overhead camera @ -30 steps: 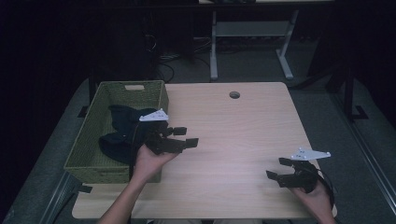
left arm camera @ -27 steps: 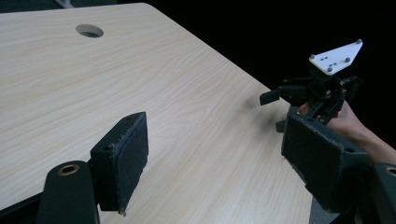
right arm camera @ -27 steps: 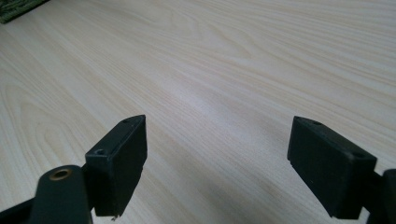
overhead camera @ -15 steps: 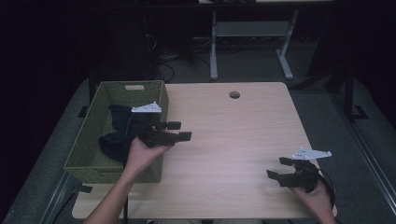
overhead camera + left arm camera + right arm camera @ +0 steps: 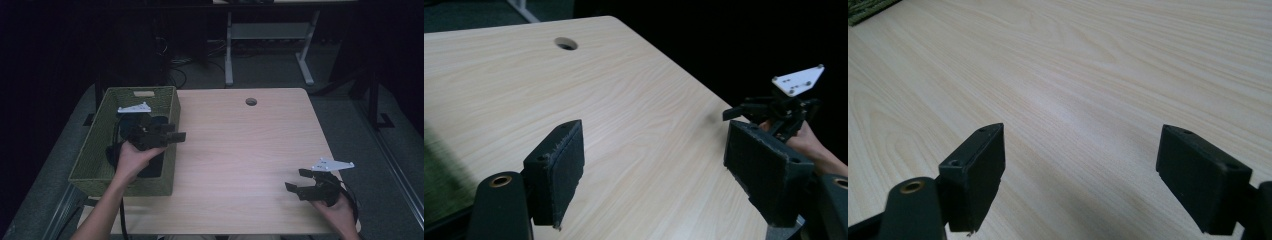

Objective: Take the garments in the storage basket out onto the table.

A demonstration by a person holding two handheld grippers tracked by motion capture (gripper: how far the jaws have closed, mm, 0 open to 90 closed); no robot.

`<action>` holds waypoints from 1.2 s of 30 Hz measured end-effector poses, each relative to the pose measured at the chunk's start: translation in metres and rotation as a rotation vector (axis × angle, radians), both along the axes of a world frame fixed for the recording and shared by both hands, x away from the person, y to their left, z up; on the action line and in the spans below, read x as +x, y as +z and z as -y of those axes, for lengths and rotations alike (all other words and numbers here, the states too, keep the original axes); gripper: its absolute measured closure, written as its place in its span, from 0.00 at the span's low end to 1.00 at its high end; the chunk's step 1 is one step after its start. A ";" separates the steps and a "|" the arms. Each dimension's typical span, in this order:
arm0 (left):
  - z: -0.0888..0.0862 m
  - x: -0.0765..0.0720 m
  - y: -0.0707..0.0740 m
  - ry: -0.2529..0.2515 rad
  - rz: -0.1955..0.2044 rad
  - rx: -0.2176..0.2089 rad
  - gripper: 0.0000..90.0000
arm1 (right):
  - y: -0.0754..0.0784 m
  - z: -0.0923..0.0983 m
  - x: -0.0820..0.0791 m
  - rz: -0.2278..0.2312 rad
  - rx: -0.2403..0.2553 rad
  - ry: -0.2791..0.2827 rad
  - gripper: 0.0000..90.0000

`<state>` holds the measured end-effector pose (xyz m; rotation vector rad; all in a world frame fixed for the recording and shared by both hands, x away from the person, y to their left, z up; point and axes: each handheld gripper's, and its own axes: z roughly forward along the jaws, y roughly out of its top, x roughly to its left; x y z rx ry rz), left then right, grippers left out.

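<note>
The left gripper [image 5: 177, 136] hangs over the right rim of the green woven basket [image 5: 95, 155], its jaws spread wide and holding nothing, pointing toward three o'clock across the table [image 5: 240, 145]. In the left gripper view the two black pads [image 5: 558, 165] stand well apart with bare wood between them. Below and behind this gripper, at about eight o'clock from it, dark things [image 5: 150, 167] lie in the basket; they are too shadowed to name.

The right gripper [image 5: 298, 181] rests low near the table's five o'clock corner, its jaws also spread and empty, facing nine o'clock. In its own view the pads [image 5: 975, 172] frame only plain wood grain, with a corner of the basket at eleven o'clock.

Judging by this, the step in hand is a reach into the basket for one of the dark things. The next move calls for tipping the left gripper down toward seven o'clock, clearing the rim, and setting the open jaws either side of one piece before pressing them together.
</note>
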<state>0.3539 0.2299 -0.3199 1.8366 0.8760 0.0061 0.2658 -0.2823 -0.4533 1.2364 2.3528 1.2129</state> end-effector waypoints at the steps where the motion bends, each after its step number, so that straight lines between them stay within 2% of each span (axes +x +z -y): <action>1: -0.008 0.001 0.001 0.010 -0.001 0.003 0.27 | 0.000 0.000 0.000 0.001 0.000 0.001 0.22; 11: -0.039 0.007 -0.003 0.073 -0.021 -0.002 0.27 | 0.000 -0.001 0.001 0.000 -0.001 0.006 0.21; 20: -0.058 0.010 -0.009 0.111 -0.041 -0.004 0.27 | 0.000 -0.001 0.001 -0.002 0.001 0.007 0.22; 25: -0.074 0.012 -0.012 0.154 -0.055 0.005 0.27 | 0.000 -0.001 0.000 -0.005 0.006 0.011 0.22; 36: -0.096 0.013 -0.022 0.221 -0.083 0.008 0.27 | 0.001 -0.001 0.000 -0.005 0.007 0.014 0.22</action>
